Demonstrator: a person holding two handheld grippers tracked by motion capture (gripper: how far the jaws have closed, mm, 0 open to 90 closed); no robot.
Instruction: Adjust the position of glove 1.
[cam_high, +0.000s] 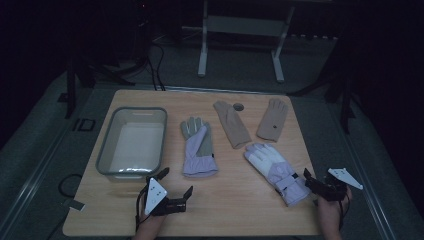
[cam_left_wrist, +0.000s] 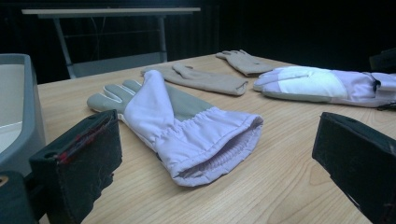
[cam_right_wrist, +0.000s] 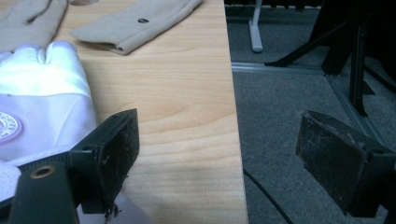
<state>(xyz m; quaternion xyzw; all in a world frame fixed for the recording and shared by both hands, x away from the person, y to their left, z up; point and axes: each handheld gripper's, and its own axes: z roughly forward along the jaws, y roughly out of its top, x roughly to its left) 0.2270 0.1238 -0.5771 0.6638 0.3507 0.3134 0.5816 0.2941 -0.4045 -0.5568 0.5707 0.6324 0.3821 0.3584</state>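
Worktop (cam_high: 235, 210) inventory, left to right: one grey bin, two lilac gloves, two beige gloves. Two grippers are present, one per hand.

Grey bin (cam_high: 107, 150): one, just beyond the left gripper (cam_high: 176, 184) and slightly to its left. In the left gripper view its wall (cam_left_wrist: 23, 116) stands directly behind the left-hand jaw.

Left gripper: jaws released and spread wide, nothing between them, near the front edge of the worktop.

First lilac glove (cam_high: 198, 147): grey palm up, lying flat just ahead of the left gripper's jaws. In the left gripper view its open elastic cuff (cam_left_wrist: 219, 144) faces the gap between the jaws, apart from both.

Beige gloves: two, well beyond both grippers. One (cam_high: 231, 124) lies slanted behind the lilac pair; the other (cam_high: 273, 119) lies to its right.

Second lilac glove (cam_high: 275, 170): white back up, cuff end nearest the right gripper (cam_high: 309, 181). In the right gripper view this glove (cam_right_wrist: 42, 102) lies just beside the left-hand jaw on its outer side; whether they touch cannot be told.

Right gripper: jaws released, nothing between them; one stands over the worktop's right edge, the other past it over the carpeted floor (cam_right_wrist: 289, 107).
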